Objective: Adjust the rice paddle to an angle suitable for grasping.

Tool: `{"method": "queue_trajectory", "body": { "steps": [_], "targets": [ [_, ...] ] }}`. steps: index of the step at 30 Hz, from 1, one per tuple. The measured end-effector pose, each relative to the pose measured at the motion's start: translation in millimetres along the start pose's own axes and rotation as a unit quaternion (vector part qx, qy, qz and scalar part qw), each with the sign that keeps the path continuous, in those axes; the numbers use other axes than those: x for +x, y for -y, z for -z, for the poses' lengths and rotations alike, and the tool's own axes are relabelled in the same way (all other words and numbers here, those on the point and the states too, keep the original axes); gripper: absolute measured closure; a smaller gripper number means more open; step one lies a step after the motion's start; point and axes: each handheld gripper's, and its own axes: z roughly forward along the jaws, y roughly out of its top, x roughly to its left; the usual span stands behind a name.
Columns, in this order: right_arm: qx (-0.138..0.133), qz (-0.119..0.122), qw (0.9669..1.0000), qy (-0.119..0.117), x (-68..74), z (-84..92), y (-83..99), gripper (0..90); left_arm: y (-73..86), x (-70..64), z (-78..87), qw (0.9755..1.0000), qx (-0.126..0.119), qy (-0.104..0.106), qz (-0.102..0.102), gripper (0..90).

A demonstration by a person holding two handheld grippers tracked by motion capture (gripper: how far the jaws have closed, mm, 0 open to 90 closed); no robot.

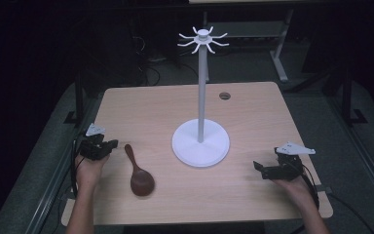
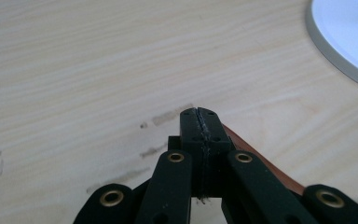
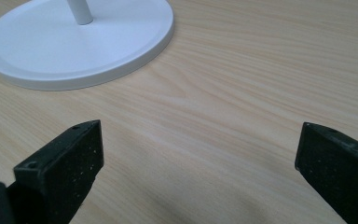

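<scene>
The white stand (image 1: 200, 143) stood near the middle of the pale wooden tabletop (image 1: 253, 105), its round base flat on the wood and its thin post rising upright to a crown of curved hooks (image 1: 203, 40); every place below is given from that stand.

The dark wooden spoon (image 1: 140, 176) lay flat on the tabletop to the left of the stand's base and a little nearer the person, apart from the base; its bowl pointed toward the person and its handle ran away toward the far edge.

The left hand-held gripper (image 1: 111, 144) sat further left of the stand, just beside the spoon's handle, held by the person's left hand (image 1: 90, 168); its jaws were pressed together with nothing between them; in the left gripper view the closed tips (image 2: 199, 122) hung over bare wood, a strip of the brown spoon (image 2: 256, 156) showed just behind and to the right of them, and the rim of the stand's base (image 2: 335, 56) filled the upper right corner.

The right hand-held gripper (image 1: 260, 169) rested right of the stand's base, well apart from it, in the person's right hand (image 1: 292, 185); its jaws stood wide apart and empty, pointing toward the base (image 3: 74, 46) across bare tabletop.
</scene>
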Motion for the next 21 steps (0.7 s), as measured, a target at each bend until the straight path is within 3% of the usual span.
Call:
{"method": "queue_trajectory", "body": {
  "steps": [2, 6, 10, 16, 21],
  "targets": [
    [0.001, 0.007, 1.0000, -0.003, 0.7, -0.5, 0.0, 0.7, 0.5, 2.8, -7.6, 0.9998, 0.012, 0.005, 0.014, 89.7],
    [0.000, 0.008, 0.9999, -0.009, 4.5, -1.8, -1.9, 0.7, 2.3, 3.0, -13.5, 0.9996, 0.027, -0.011, 0.003, 89.7],
    [0.000, 0.013, 0.9999, -0.012, 5.7, -1.6, -2.1, 0.7, 7.2, 6.0, -17.7, 0.9993, 0.036, -0.011, 0.007, 89.7],
    [0.000, 0.008, 0.9999, -0.009, 5.0, -1.0, -1.3, 0.7, 12.0, 6.1, -28.3, 0.9982, 0.058, 0.011, 0.008, 89.8],
    [0.002, 0.010, 0.9999, -0.008, 4.9, -1.4, -1.1, 0.7, 10.5, -1.4, -32.0, 0.9980, 0.059, 0.022, 0.005, 89.8]
  ]
}}
